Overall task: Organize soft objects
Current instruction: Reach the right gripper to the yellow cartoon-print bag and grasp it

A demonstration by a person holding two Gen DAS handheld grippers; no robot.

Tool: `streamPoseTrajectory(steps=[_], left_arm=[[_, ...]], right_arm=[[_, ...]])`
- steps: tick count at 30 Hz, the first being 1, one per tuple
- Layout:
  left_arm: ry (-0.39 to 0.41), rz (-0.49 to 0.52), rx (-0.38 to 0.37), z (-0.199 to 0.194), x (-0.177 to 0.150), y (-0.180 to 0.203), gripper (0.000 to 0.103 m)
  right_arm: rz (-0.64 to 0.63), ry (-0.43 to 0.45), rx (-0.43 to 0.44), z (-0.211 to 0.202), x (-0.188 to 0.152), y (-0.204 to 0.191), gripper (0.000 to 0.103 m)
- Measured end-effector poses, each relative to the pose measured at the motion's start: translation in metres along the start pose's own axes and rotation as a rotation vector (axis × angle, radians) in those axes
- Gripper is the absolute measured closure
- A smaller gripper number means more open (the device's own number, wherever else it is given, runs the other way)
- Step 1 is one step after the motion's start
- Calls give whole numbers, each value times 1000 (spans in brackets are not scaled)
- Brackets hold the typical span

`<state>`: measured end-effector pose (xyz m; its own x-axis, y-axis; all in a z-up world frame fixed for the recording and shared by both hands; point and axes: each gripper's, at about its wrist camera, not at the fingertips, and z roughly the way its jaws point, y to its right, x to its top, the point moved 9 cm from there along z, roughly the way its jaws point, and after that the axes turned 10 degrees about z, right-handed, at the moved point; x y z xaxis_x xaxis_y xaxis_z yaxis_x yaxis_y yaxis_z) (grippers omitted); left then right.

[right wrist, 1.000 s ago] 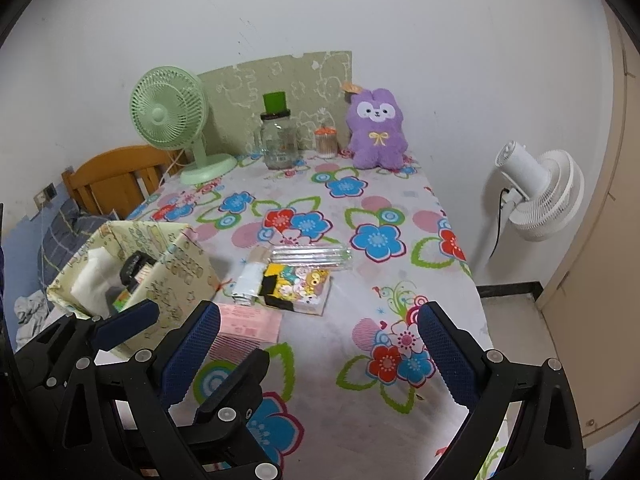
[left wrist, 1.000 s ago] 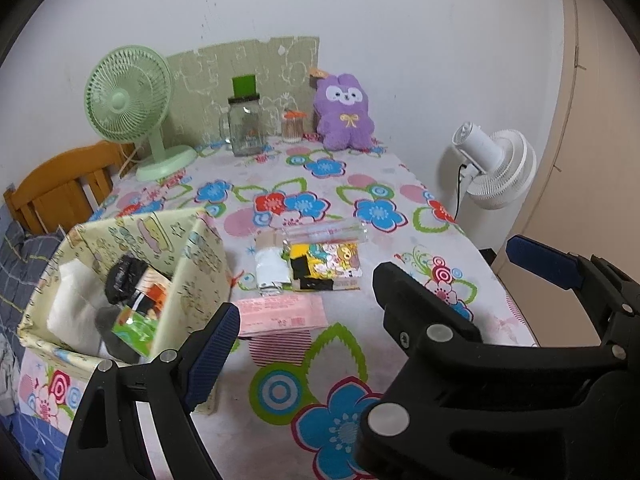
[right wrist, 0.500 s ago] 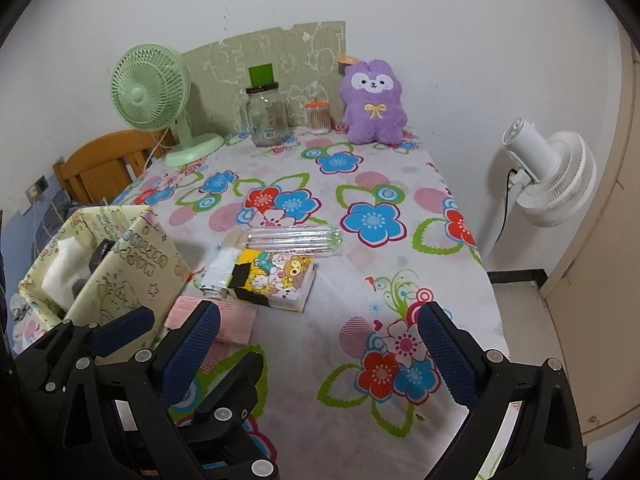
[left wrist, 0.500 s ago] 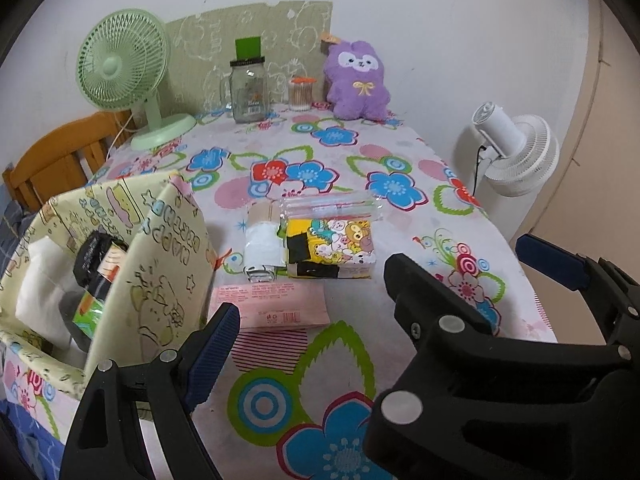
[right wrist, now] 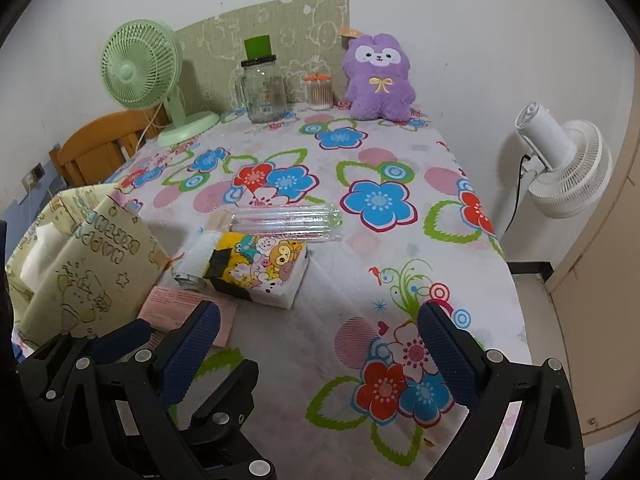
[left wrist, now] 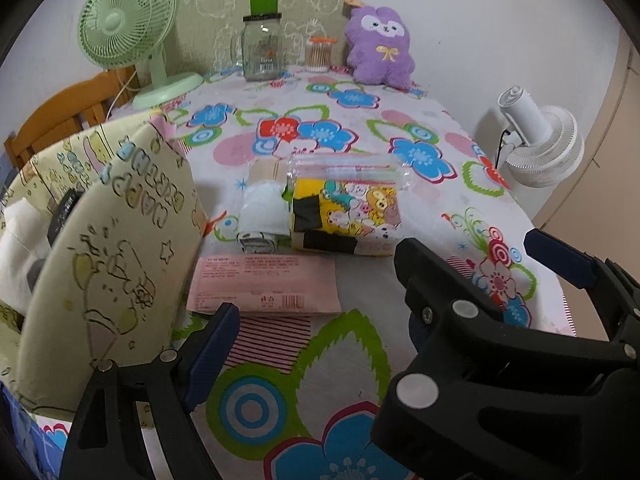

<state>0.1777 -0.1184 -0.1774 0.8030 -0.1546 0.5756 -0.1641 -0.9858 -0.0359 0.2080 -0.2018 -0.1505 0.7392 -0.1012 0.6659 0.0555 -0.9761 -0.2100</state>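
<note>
Left tool (left wrist: 380, 284): spread wide, nothing between its fingers, above the counter (left wrist: 360, 344) near the pink packet (left wrist: 264, 284).
Right tool (right wrist: 316, 340): spread wide, empty, over the flowered cloth beside the left tool.
Pink packet: flat on the counter, just beside the gift bag (left wrist: 108, 264).
Cartoon tissue pack (left wrist: 344, 216): just beyond the pink packet.
White roll (left wrist: 262, 216): touching the tissue pack, on the gift bag side.
Clear tube pack (right wrist: 286, 220): behind the tissue pack.
Purple plush (right wrist: 378, 76): far end, well apart from the gift bag.
</note>
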Motion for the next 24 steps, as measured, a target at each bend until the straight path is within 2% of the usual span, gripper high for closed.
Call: streamPoseTrajectory(steps=[8, 14, 24], left_arm=[[-30, -3, 6, 16, 1, -5, 15], [-48, 6, -20, 24, 3, -6, 15], [-30, 56, -59, 27, 11, -2, 15]], right_arm=[[-5, -29, -1, 16, -2, 2, 2], [-9, -45, 4, 25, -1, 0, 3], [-56, -44, 35, 32, 5, -7, 3]])
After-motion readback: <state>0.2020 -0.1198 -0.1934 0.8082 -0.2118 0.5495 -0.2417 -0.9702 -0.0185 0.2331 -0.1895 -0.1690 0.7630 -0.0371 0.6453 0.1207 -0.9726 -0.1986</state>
